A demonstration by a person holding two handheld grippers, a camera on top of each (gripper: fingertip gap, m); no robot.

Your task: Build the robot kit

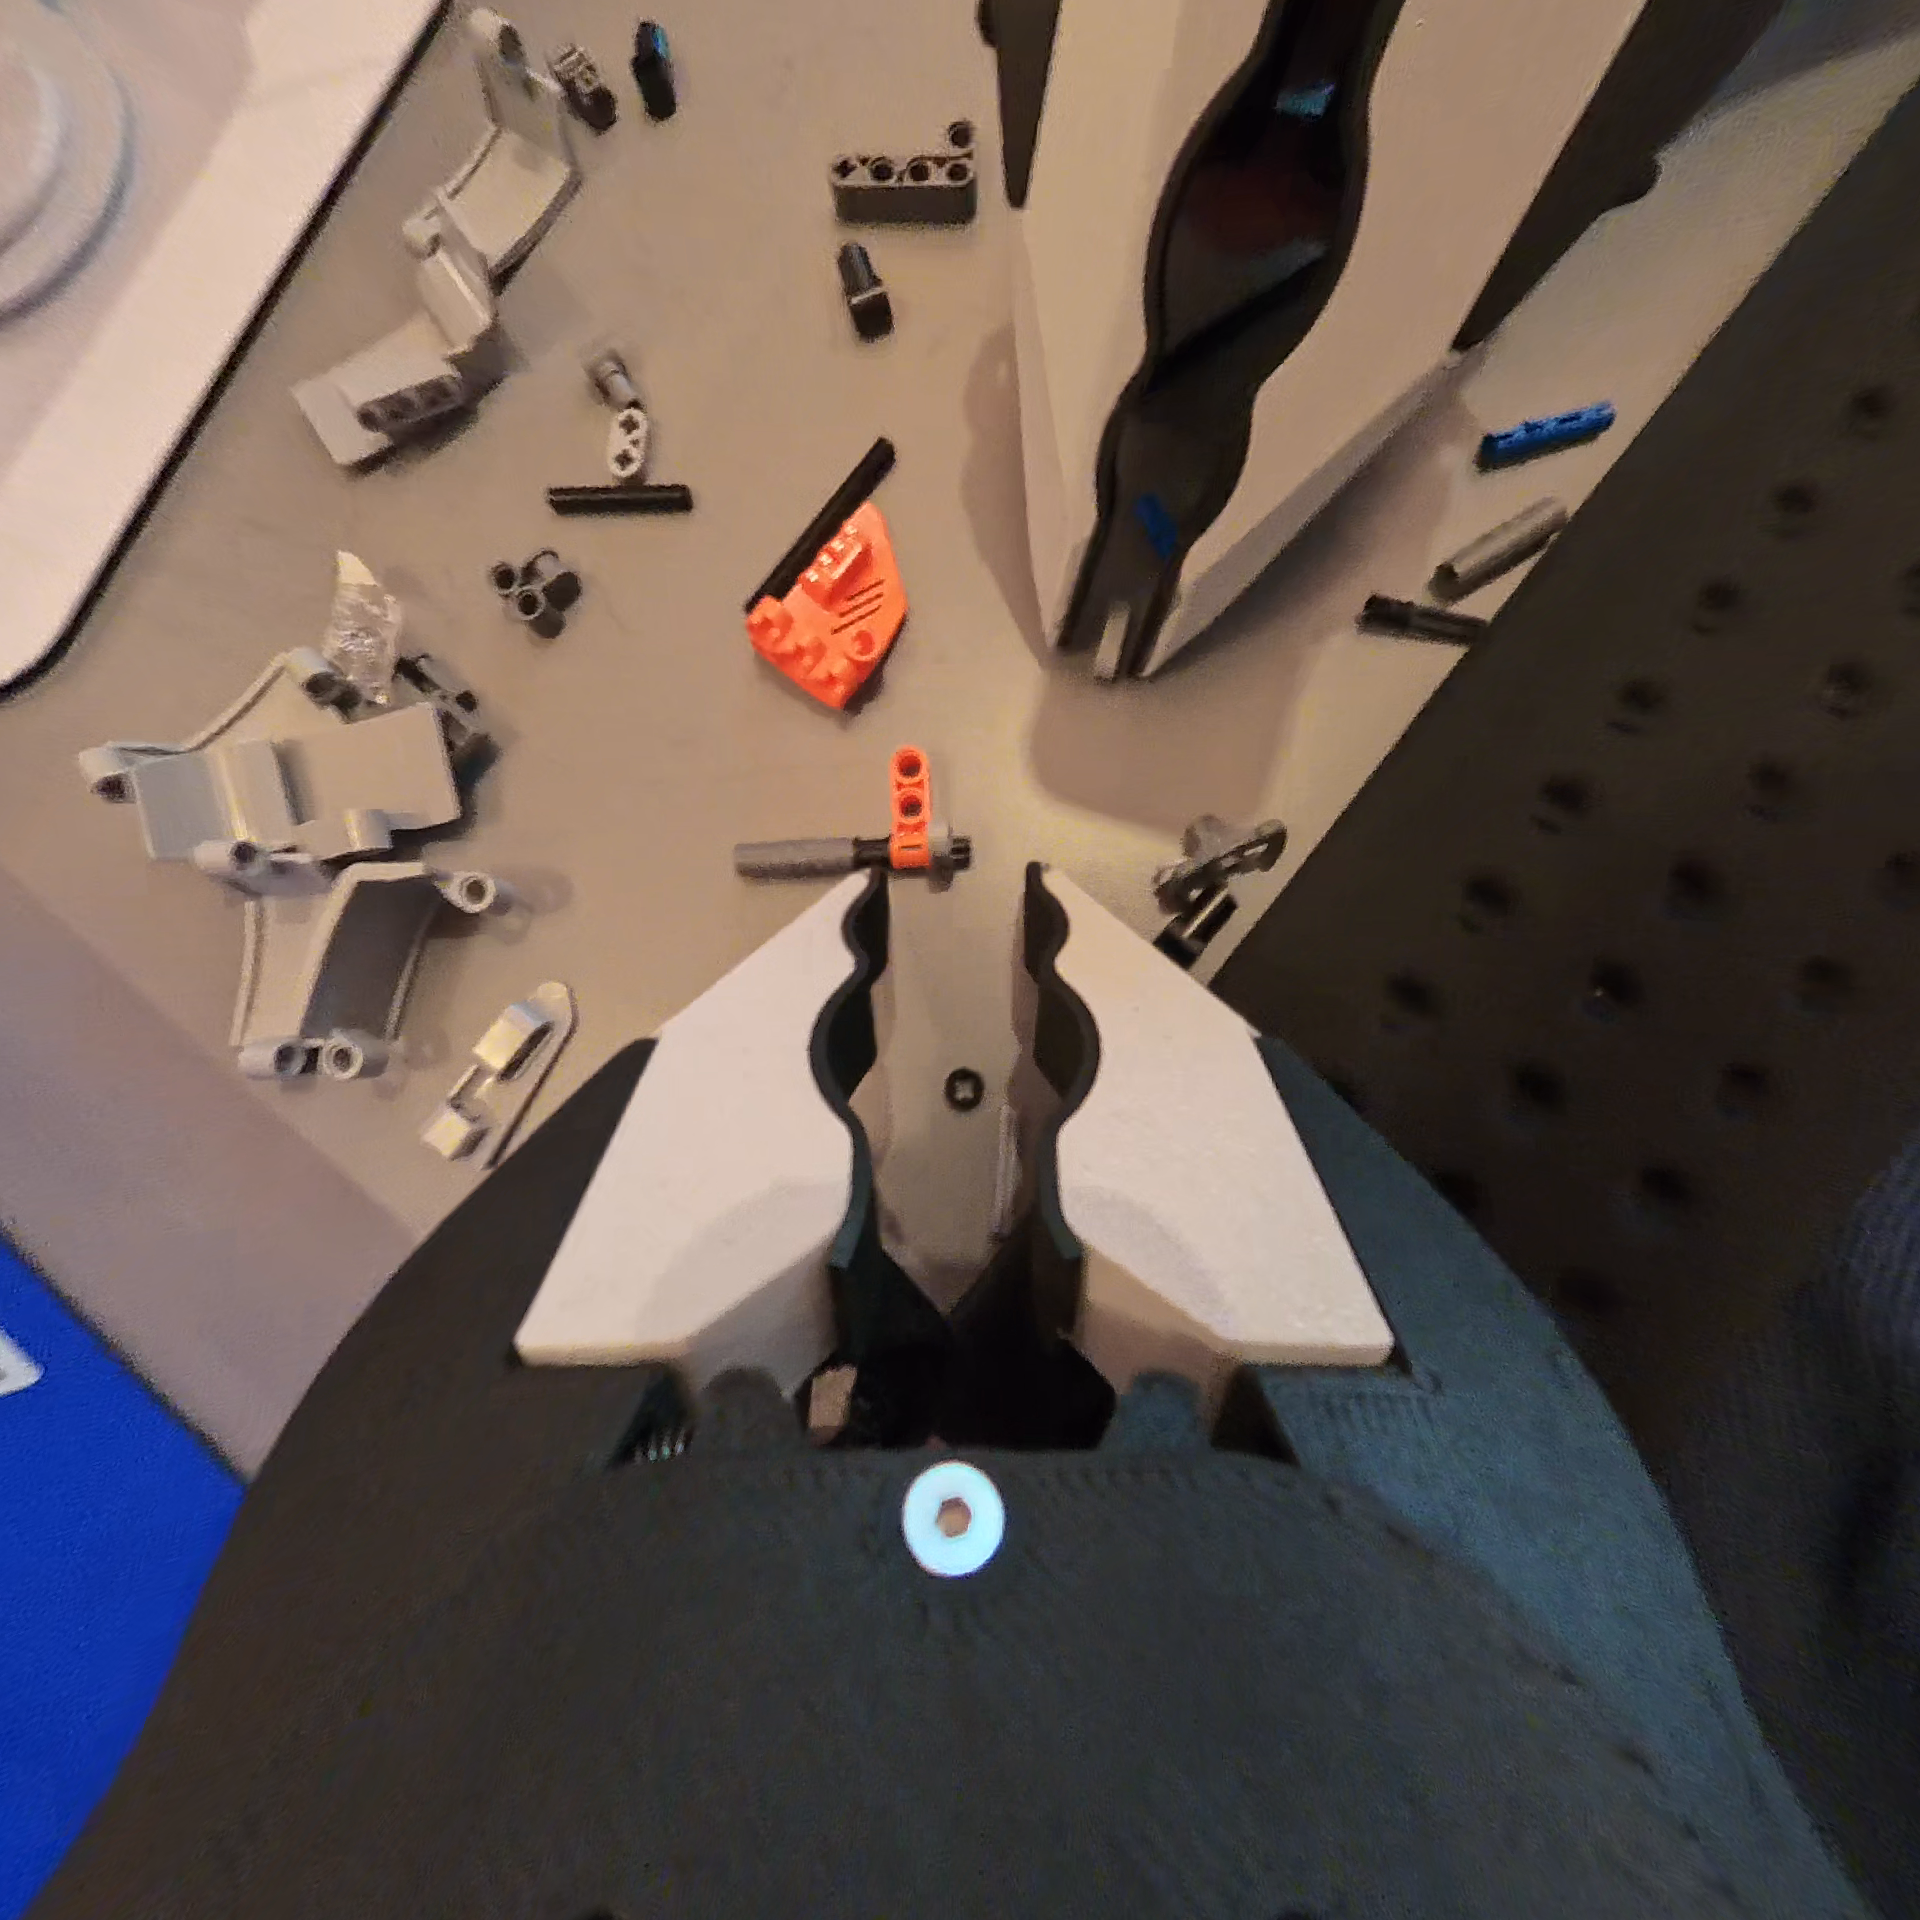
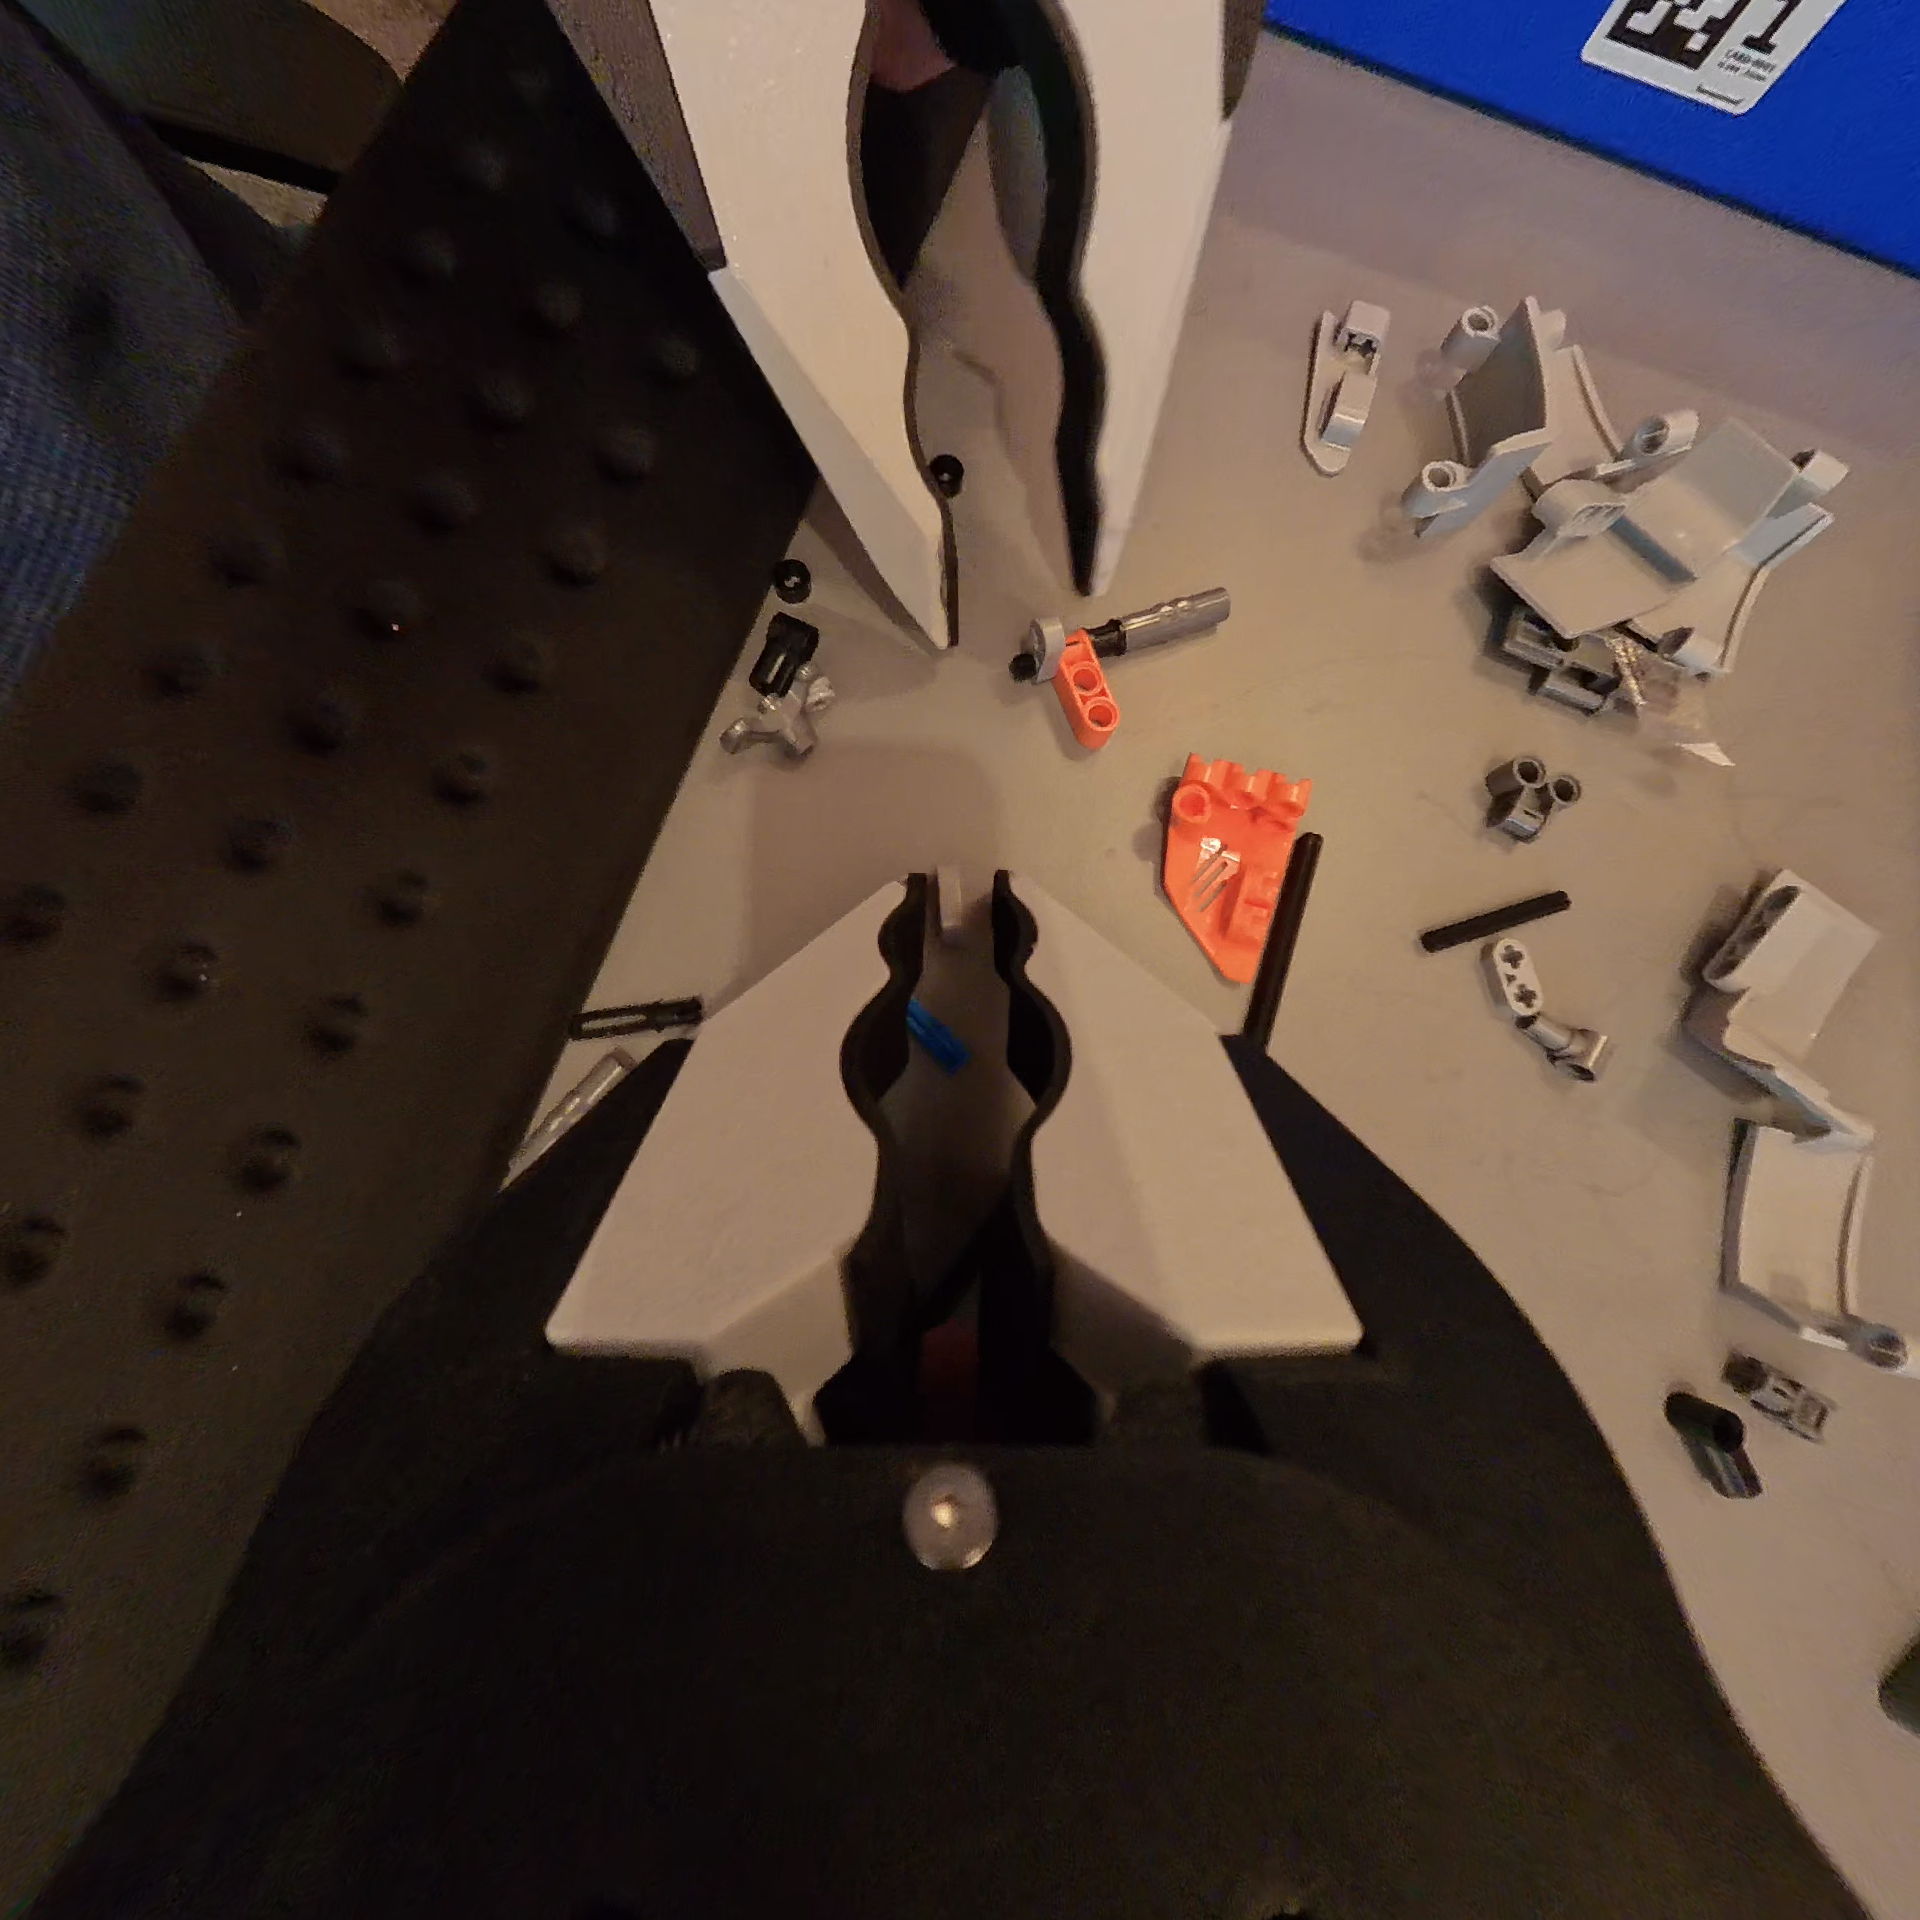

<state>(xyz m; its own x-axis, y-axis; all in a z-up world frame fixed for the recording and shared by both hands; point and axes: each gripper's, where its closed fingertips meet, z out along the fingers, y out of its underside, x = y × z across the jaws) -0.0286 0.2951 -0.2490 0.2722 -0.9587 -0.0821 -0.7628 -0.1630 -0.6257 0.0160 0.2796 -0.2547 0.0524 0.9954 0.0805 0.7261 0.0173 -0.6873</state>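
Both tools hover over a grey worktop (image 1: 935, 665) strewn with loose toy parts. The left tool (image 1: 951, 883) is spread, empty, just short of an orange-and-grey pin piece (image 1: 883, 847). The right tool (image 2: 951, 894) pinches a small pale piece (image 2: 953, 904).

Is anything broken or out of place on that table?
Nothing looks broken. Loose building-toy parts lie scattered over the grey table, such as the orange panel, and a crumpled clear wrapper sits among the grey pieces.

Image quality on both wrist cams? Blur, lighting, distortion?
Left wrist view: warm dim light, soft shadows, motion blur on the grey table and its scattered parts; left tongs sharper. Right wrist view: same dim warmth, parts crisper near centre, smeared toward the edges; right tongs clear. Both show wide-angle bending.
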